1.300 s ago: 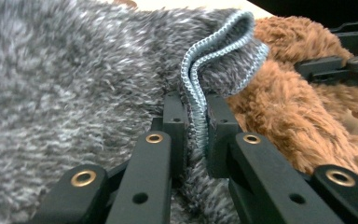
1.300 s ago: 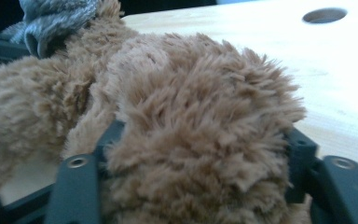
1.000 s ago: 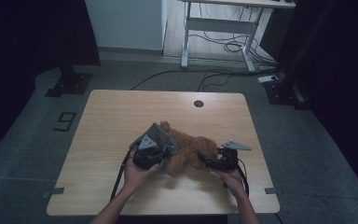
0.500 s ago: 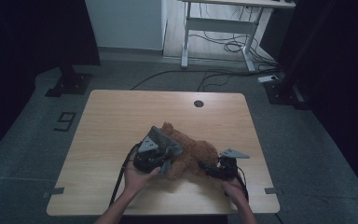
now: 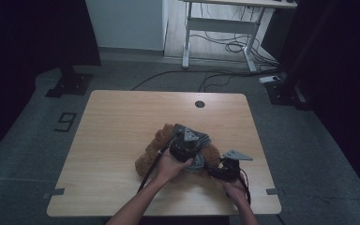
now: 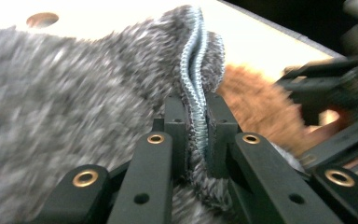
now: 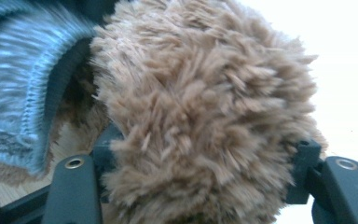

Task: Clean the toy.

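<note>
Plush toy getting handled near the table's front edge

High view: brown plush toy [image 5: 154,147] sits front-centre on table [image 5: 122,117], plenty of bare wood behind; left gripper [image 6: 195,119] view: jaws pinched on grey knit garment [image 6: 74,84] hem; right gripper [image 7: 205,172] view: jaws spread wide, hugging the fur.

Brown plush toy [image 5: 155,149] lying near table's front edge, partly covered by grey knit garment [image 6: 65,93] with light blue hem.

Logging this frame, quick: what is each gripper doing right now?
Left gripper: shut on the hem of the grey knit garment.
Right gripper: shut on a limb of the brown plush toy.
</note>
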Tool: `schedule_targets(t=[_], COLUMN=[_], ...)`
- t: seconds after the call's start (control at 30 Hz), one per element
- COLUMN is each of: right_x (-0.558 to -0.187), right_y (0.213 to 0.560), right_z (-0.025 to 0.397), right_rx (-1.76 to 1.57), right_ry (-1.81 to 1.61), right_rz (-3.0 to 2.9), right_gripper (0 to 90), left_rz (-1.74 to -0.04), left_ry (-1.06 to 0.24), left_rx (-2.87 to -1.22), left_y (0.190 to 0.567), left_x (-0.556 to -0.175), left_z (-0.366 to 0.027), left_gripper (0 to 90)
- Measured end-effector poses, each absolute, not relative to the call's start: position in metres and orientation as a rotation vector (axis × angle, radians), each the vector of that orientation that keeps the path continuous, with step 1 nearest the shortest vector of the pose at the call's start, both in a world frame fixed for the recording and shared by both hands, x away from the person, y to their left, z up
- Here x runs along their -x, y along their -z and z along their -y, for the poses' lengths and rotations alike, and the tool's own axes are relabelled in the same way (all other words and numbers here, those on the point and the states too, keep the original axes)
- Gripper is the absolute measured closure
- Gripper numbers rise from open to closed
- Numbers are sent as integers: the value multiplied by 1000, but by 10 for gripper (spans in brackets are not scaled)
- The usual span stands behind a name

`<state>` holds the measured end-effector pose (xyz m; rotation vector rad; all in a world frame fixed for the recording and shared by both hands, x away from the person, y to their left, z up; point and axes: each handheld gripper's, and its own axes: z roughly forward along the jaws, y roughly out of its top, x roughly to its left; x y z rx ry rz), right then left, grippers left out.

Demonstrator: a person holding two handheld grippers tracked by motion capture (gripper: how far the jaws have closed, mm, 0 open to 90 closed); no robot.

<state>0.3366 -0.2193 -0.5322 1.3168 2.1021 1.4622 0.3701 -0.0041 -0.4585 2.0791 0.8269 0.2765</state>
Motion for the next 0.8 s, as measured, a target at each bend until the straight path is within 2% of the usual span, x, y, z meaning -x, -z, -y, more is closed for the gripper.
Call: schedule_targets(t=[0.03,0.27,0.47,0.67,0.8], right_x=[-337,-335,-337,-337,-337], right_y=[532,531,532,532,533], right_z=[218,216,220,221,223], right_rx=[-1301,-1280,-1281,-1287,-1284], right_ry=[-1462,-1449,-1473,-1477,-1482], right_rz=[-2100,-2103,-2110,-2116,-2128], right_gripper=[356,362,362,362,361], left_rz=[-841,-858,-962,-1047,-1094], left_ry=[-252,-317,-357,-398,-335], left_rx=[-2054,-2037,-1942,-1950,-1967], left_y=[459,451,442,447,464], left_x=[-370,-363,-364,-365,-367], left_z=[-6,-32,-88,-124,-136], left_gripper=[814,814,813,811,810])
